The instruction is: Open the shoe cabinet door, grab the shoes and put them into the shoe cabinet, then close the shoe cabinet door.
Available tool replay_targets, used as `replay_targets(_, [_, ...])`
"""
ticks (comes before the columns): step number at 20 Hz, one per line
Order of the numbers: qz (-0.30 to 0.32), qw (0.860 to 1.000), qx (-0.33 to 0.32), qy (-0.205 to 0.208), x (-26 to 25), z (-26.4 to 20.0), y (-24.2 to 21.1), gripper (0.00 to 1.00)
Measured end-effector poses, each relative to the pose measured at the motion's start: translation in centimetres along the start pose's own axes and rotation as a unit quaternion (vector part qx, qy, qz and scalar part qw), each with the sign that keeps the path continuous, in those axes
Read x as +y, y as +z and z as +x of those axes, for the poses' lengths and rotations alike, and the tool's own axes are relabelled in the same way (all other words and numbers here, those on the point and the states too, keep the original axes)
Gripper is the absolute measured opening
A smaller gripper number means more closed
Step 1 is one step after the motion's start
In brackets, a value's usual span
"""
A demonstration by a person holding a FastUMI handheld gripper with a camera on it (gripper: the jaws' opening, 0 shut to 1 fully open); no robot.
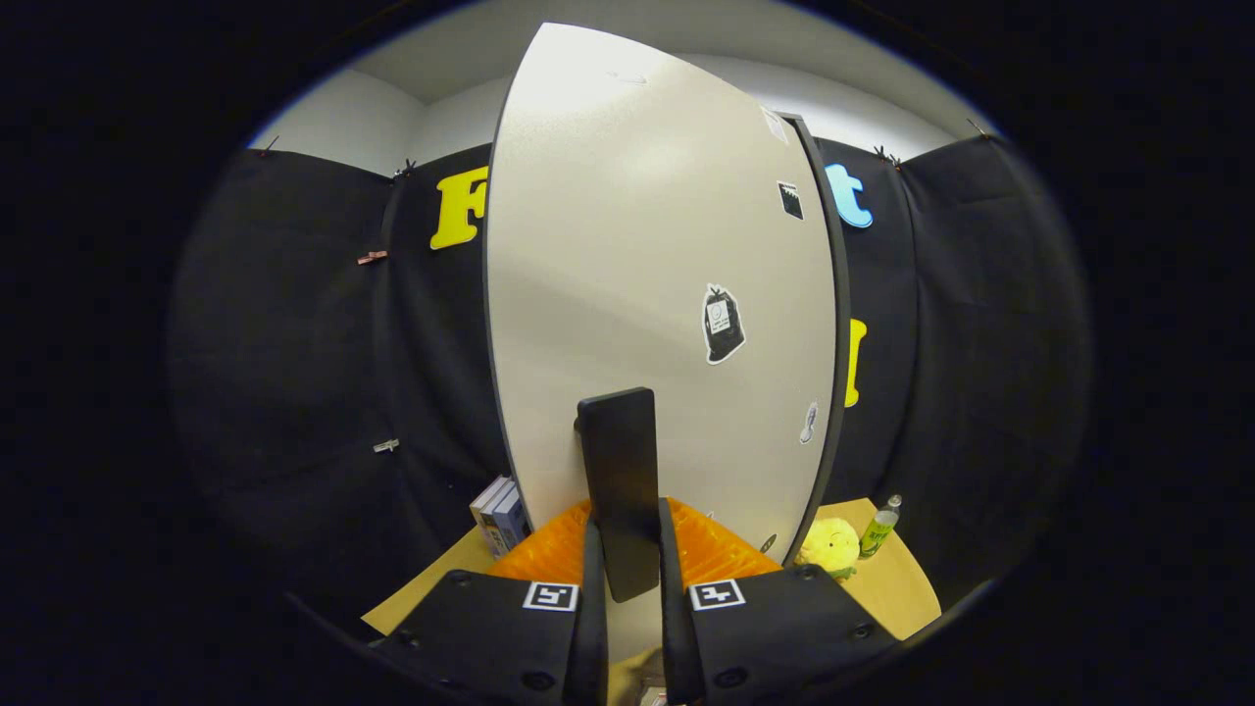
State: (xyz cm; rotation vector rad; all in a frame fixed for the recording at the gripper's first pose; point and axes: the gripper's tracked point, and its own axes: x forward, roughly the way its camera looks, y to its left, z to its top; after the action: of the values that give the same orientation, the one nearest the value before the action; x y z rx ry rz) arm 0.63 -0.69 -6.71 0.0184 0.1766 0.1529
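1. Fingers of my hand-held gripper (627, 564) clamp the flat black door handle (620, 490) between them.
2. Beyond, the pale shoe cabinet door (647, 284) bears stickers.
3. Farther, a yellow plush toy (829, 545) and green bottle (880, 528) rest on the tan surface (897, 588).

The table (897, 588) is a light wood top, seen past the fingers on both sides. The cabinet (657, 294) stands on it, its pale door upright and facing the gripper. At the cabinet's left foot a few books (498, 515) stand together on the table. At its right foot sit a yellow plush toy (829, 546) and, just beside that, a green bottle (879, 528), upright.
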Motion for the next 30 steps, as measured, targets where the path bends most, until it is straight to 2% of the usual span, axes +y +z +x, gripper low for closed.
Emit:
replay_targets(10, [0.018, 0.999, -0.005, -0.027, -4.0, -3.1, -0.1, 0.26])
replay_targets(17, [0.031, 0.996, 0.006, -0.085, -7.5, -5.7, -1.1, 0.25])
replay_targets(24, [0.027, 0.984, -0.024, -0.175, -11.4, -9.3, 0.0, 0.25])
replay_targets(27, [0.015, 0.979, -0.038, -0.198, -12.2, -10.4, 0.2, 0.25])
replay_targets(30, [0.003, 0.977, -0.018, -0.212, -13.0, -10.5, -1.3, 0.25])
